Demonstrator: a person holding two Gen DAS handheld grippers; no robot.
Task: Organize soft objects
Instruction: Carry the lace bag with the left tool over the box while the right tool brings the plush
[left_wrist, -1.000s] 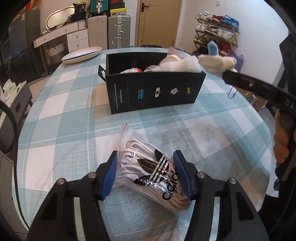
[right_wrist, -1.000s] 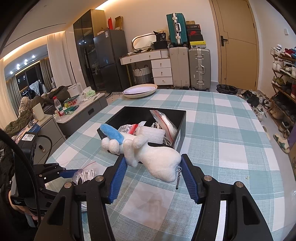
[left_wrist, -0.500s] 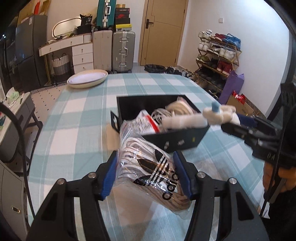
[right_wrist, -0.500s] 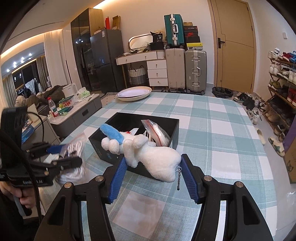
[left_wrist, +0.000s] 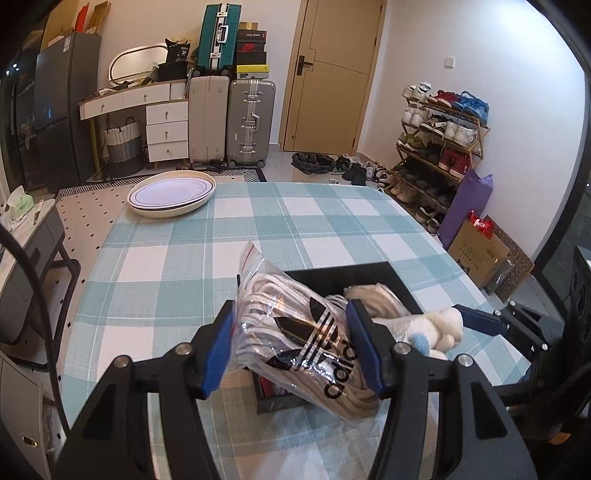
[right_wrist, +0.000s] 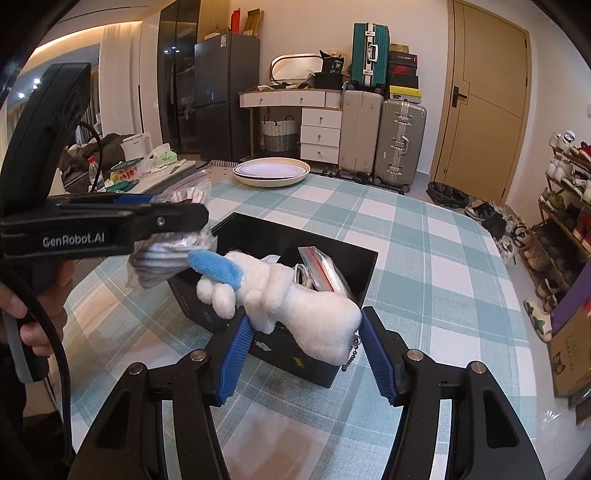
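Teal-and-white checked tablecloth (left_wrist: 177, 266) over a table in a lived-in room. Left gripper (left_wrist: 291, 347) with blue pads clamped on a clear zip bag of white socks (left_wrist: 306, 332) printed with a black adidas trefoil; bag tilted, held up over the near-left corner of a black open-top box (right_wrist: 325, 251), its lower end drooping below the right pad. Seen from the right wrist view, same bag (right_wrist: 173, 243) hanging from the left gripper (right_wrist: 166, 214), just beside the blue ear of the toy. Right gripper (right_wrist: 306, 347) pinching a white plush animal with a blue ear (right_wrist: 288, 299) by its rump, head stretched forward over the box's near wall, a small ball chain dangling by the right pad. Plush (left_wrist: 436, 328) also visible from the left wrist view, above the box's right side, the right gripper's blue pads around it. Inside the box (left_wrist: 354, 273): another zip bag with a red strip (right_wrist: 325, 266), white cord or cloth, something red low in the corner, details hard to make out. Farther along the table, two stacked shallow cream plates (left_wrist: 171, 194) at the far edge, well apart from the box. Beyond: silver and beige suitcases (left_wrist: 251, 122), a teal one on top, white drawers, tan door (left_wrist: 332, 74), shoe rack (left_wrist: 439, 147) at right, dark fridge at left.
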